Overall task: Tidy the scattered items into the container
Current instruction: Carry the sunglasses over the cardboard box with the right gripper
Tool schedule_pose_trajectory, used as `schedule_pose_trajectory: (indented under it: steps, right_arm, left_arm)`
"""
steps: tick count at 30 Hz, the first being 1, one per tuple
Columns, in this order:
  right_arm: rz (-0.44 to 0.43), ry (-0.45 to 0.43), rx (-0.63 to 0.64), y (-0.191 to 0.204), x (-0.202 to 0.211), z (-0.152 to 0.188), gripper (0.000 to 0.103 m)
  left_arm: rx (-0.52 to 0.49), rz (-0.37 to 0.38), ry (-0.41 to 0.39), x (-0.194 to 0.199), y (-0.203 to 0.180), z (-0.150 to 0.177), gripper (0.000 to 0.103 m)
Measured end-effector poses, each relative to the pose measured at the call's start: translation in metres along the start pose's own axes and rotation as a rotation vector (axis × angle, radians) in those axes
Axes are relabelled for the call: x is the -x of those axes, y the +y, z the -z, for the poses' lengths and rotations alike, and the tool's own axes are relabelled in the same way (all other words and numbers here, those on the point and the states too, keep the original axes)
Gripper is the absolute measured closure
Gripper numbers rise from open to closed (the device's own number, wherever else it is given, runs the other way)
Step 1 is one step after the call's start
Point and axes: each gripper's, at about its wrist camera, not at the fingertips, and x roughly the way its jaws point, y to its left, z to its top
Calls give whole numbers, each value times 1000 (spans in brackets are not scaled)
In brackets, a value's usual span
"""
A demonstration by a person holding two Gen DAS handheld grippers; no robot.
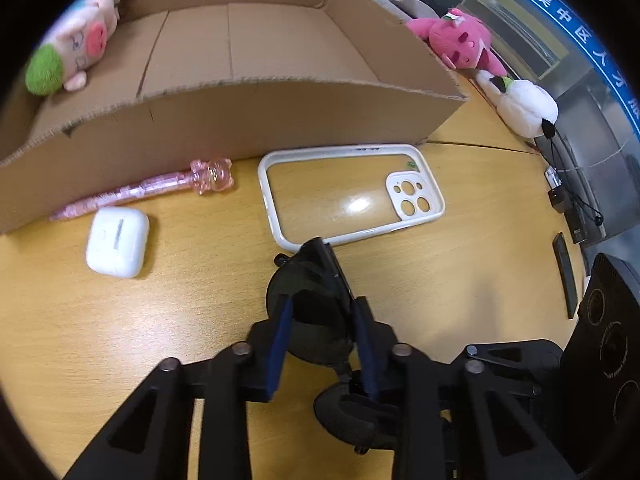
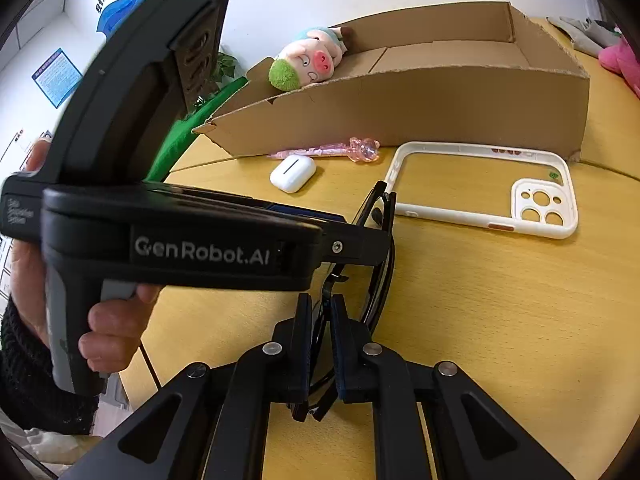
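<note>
Black sunglasses (image 1: pixel 308 280) are held by both grippers above the yellow table. My left gripper (image 1: pixel 320 312) is shut on one lens. My right gripper (image 2: pixel 320 312) is shut on the sunglasses' (image 2: pixel 380 240) frame; the left gripper's body (image 2: pixel 180 240) crosses in front of it. A cardboard box (image 1: pixel 248 108) stands behind, open on top, with a pig plush (image 1: pixel 76 52) at its left end. On the table in front of it lie a pink pen (image 1: pixel 160 184), a white earbud case (image 1: pixel 118 240) and a white phone case (image 1: pixel 348 192). The box (image 2: pixel 420 96), pen (image 2: pixel 340 148), earbud case (image 2: pixel 293 172) and phone case (image 2: pixel 492 188) also show in the right wrist view.
A pink plush (image 1: pixel 460 36) and a white plush (image 1: pixel 520 104) lie right of the box. A dark phone (image 1: pixel 565 272) and cabled devices (image 1: pixel 560 196) sit near the table's right edge. A green plant (image 2: pixel 188 128) stands left of the box.
</note>
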Motion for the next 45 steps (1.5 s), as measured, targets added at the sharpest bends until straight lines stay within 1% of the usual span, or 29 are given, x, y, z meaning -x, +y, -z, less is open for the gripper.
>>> schedule_pose_trajectory:
  steps: [1,3,7,12,16,23,26,28,31,35,37,41,45]
  right_arm:
    - [7,-3,7,2,0,-1,93]
    - [21,-15,13,5,3,-4,93]
    - [20,-57,33,12,17,-14,93]
    - [24,-124,89,28,34,-38,93]
    - [35,-179,143,42,44,-76,93]
    - [57,-267,218,58,70,-147,93]
    - [65,-286,242,64,75,-182,93]
    - [58,-294,248,66,80,-200,95]
    - [48,-310,263,69,88,-227,96]
    - [48,-305,288,71,85,-256,96]
    - [35,-293,279,72,69,-268,96]
    - [-4,-265,250,59,46,-281,97]
    - [-22,-242,235,48,26,-295,98]
  left_arm:
    - [3,1,-11,5,0,0,82]
    - [14,12,-36,16,1,0,84]
    - [25,26,-103,43,2,-4,86]
    - [-5,8,-202,83,1,-23,86]
    - [-44,-14,-273,114,0,-49,86]
    - [-101,-18,-389,172,2,-109,88]
    - [-121,-9,-418,190,3,-130,94]
    - [-135,-8,-437,203,4,-144,103]
    - [-151,-44,-469,219,6,-162,103]
    - [-140,-60,-473,220,19,-178,103]
    - [-128,-61,-465,215,28,-185,103]
    - [-98,-52,-450,204,46,-203,103]
    - [-102,-69,-427,189,55,-223,103]
